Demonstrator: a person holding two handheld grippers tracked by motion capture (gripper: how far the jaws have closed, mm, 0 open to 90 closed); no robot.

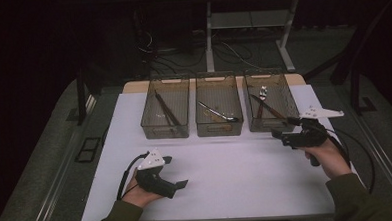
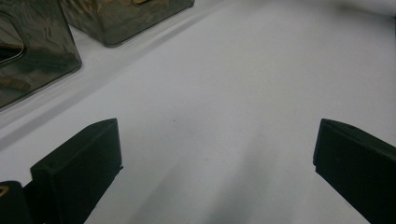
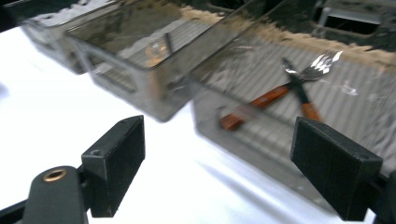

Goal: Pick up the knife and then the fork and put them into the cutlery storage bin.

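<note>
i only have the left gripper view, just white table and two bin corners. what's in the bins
Observer: Three smoked bins stand in a row; the right bin holds two wooden-handled forks, crossed.
Operator: where's the other gripper
Observer: The right gripper is at that bin's near wall, jaws open, nothing between them.
Operator: middle bin?
Observer: The middle bin holds a spoon lying on a slant.
</note>
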